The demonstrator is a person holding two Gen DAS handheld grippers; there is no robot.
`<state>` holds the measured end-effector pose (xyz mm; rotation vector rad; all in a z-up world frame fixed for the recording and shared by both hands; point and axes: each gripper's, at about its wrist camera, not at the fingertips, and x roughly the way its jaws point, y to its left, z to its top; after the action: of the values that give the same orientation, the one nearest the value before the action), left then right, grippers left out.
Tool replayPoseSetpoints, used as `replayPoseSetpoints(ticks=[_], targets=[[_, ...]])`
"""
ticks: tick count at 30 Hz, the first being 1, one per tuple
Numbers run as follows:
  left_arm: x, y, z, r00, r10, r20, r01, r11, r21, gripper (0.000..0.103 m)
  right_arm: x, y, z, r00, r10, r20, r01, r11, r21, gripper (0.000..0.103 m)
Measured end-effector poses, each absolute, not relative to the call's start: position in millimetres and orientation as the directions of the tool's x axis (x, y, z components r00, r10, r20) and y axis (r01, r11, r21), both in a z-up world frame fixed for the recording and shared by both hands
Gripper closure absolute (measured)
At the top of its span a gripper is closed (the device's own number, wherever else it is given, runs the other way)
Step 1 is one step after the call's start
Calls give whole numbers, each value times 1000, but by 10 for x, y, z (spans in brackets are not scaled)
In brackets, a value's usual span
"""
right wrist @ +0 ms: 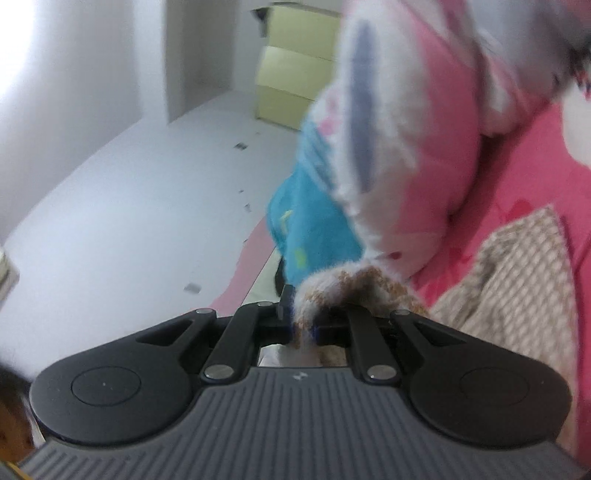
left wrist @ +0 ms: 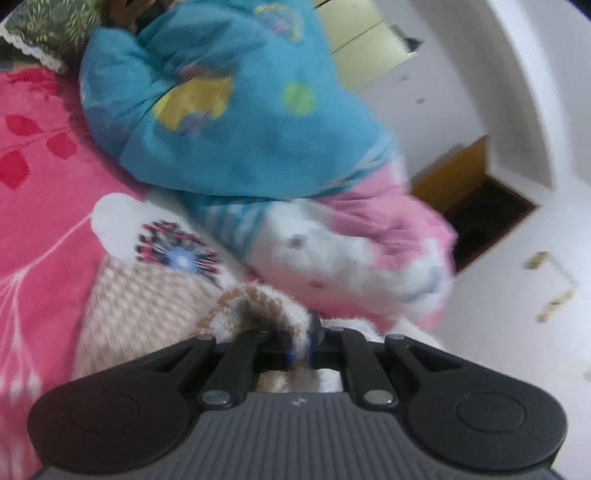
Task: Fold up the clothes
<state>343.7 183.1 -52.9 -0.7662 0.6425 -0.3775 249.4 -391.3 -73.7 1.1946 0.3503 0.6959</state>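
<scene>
A fuzzy beige-and-white checked garment (left wrist: 147, 295) lies on the pink bed cover (left wrist: 44, 177). My left gripper (left wrist: 299, 343) is shut on a bunched edge of it. The same checked garment (right wrist: 517, 280) spreads to the right in the right wrist view. There my right gripper (right wrist: 301, 321) is shut on another bunched edge. A blue garment with coloured dots (left wrist: 236, 110) is heaped behind. A pink-and-white fleece garment (left wrist: 369, 243) lies beside it near the bed's edge. That fleece (right wrist: 406, 147) hangs close before the right camera. Both views are blurred.
A green patterned pillow with lace trim (left wrist: 44, 33) sits at the bed's far corner. White floor (right wrist: 129, 206) with small scraps runs beside the bed. A pale yellow drawer unit (right wrist: 291, 74) stands against the wall. A wooden opening (left wrist: 476, 199) shows at the right.
</scene>
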Motion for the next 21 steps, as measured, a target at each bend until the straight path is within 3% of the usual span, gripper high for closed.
replayPoseSetpoints(ticks=[3, 4, 7, 8, 9, 11, 14, 16, 21], targets=[[3925, 1845, -1021, 696, -548, -463, -28, 624, -781, 85, 3011, -4056, -1251, 771, 637, -6, -117, 151, 982, 87], [4011, 1882, -1166, 685, -558, -468, -74, 587, -807, 86, 3144, -4116, -1456, 774, 631, -56, -20, 112, 993, 84], [4025, 2023, -1342, 705, -600, -378, -98, 446, -890, 78, 3284, -4263, -1894, 772, 634, -47, 101, -50, 994, 81], [3978, 2061, -1300, 722, -591, -359, -84, 441, -894, 67, 3254, -4306, -1899, 780, 625, -22, 84, -70, 994, 74], [3930, 2099, -1258, 740, -581, -339, -69, 435, -898, 52, 3218, -4348, -1892, 789, 614, 4, 63, -86, 994, 56], [3792, 2178, -1114, 780, -537, -321, -50, 457, -888, 44, 3076, -4479, -1787, 829, 558, 47, 3, -89, 996, 37], [3535, 2362, -843, 804, -528, -273, -14, 442, -897, 43, 2854, -4673, -1627, 870, 480, 115, -72, -107, 992, 34], [3279, 2447, -652, 805, -529, -269, 8, 463, -886, 41, 2655, -4734, -1469, 871, 485, 78, -58, -56, 997, 33], [2546, 2463, -309, 769, -525, -365, 40, 610, -791, 29, 2014, -4565, -1185, 832, 552, -54, -21, 128, 992, 24]])
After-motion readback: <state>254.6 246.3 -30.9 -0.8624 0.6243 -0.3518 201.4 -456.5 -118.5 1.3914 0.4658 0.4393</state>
